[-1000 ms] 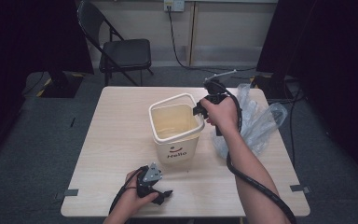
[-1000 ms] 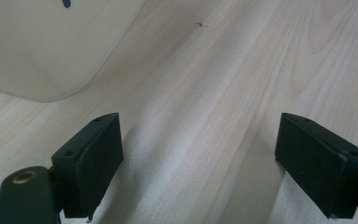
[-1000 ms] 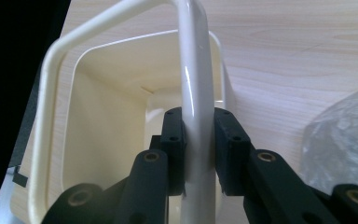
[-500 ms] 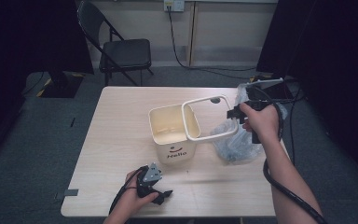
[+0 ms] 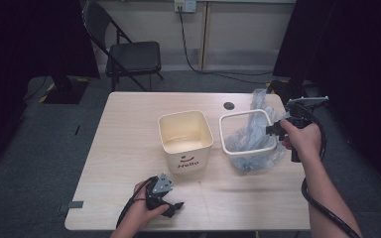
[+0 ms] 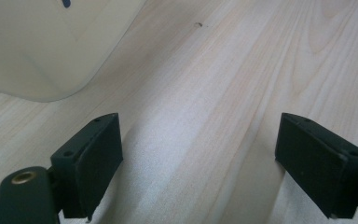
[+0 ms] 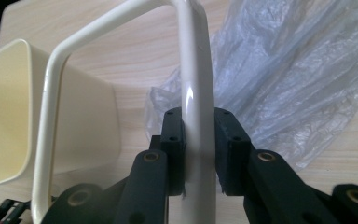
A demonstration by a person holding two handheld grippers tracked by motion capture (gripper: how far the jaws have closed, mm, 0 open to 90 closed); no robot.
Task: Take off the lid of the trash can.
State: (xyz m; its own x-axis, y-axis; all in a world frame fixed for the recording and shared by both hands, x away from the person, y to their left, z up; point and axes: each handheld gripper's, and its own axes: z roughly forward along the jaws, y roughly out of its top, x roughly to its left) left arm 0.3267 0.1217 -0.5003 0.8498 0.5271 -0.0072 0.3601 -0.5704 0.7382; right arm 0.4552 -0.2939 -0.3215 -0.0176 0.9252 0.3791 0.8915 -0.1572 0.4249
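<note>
My right claw is clamped on the white rim ring, jaws pinching its near bar. The ring is off the cream bin and held over the clear plastic bag, which lies crumpled toward the desk's right edge, just beside the bin. The bin stands upright mid-desk, empty as far as I can see, its "Hello" side facing the near edge.

My left claw rests by the near edge w/ jaws wide apart, nothing between them, just bare desk and the bin's lower corner ahead.

Step in hand, I reckon: ring's removed, prob. so the bag can go in as a liner. Next move: set the ring down clear of the bag, w/o snagging the film, then free a claw to pick up the bag & open it over the bin.
</note>
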